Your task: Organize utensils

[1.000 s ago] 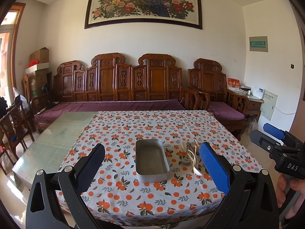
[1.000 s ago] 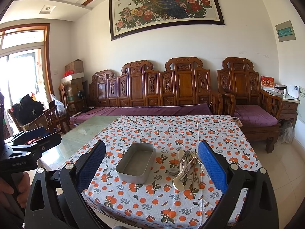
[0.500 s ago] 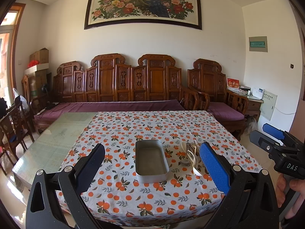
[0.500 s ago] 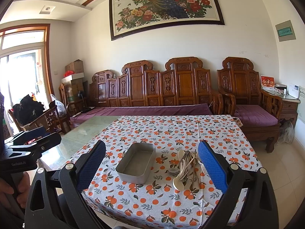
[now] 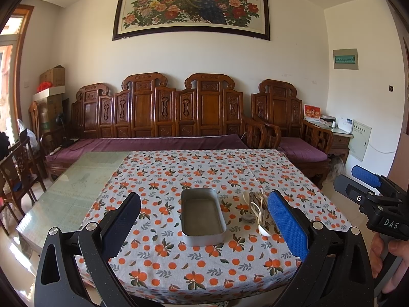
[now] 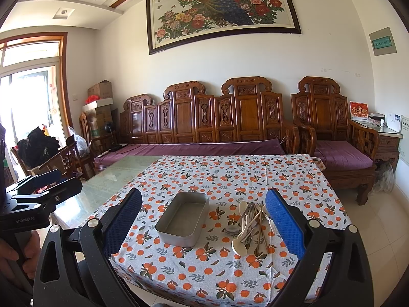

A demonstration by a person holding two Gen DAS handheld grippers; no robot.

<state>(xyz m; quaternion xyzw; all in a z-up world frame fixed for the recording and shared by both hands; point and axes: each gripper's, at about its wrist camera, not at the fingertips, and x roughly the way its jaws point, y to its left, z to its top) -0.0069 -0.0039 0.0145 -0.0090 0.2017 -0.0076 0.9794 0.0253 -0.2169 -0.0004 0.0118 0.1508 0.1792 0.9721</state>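
An empty rectangular metal tin [image 5: 203, 216] [image 6: 182, 221] sits near the front of a table under an orange-print cloth [image 5: 204, 171] [image 6: 230, 174]. Right of it lies a heap of utensils [image 5: 257, 211] [image 6: 249, 223]: white spoons, metal spoons and chopsticks. My left gripper [image 5: 204, 223] hovers open in front of the table, facing the tin, nothing between its fingers. My right gripper [image 6: 203, 223] is open too, held off the front edge, with tin and utensils showing between its fingers. Each gripper appears at the side of the other's view, in a hand.
Bare glass tabletop [image 5: 69, 186] lies left of the cloth. A carved wooden sofa with purple cushions [image 5: 163, 117] stands behind the table, an armchair [image 6: 332, 133] to its right, wooden chairs [image 5: 18, 168] on the left.
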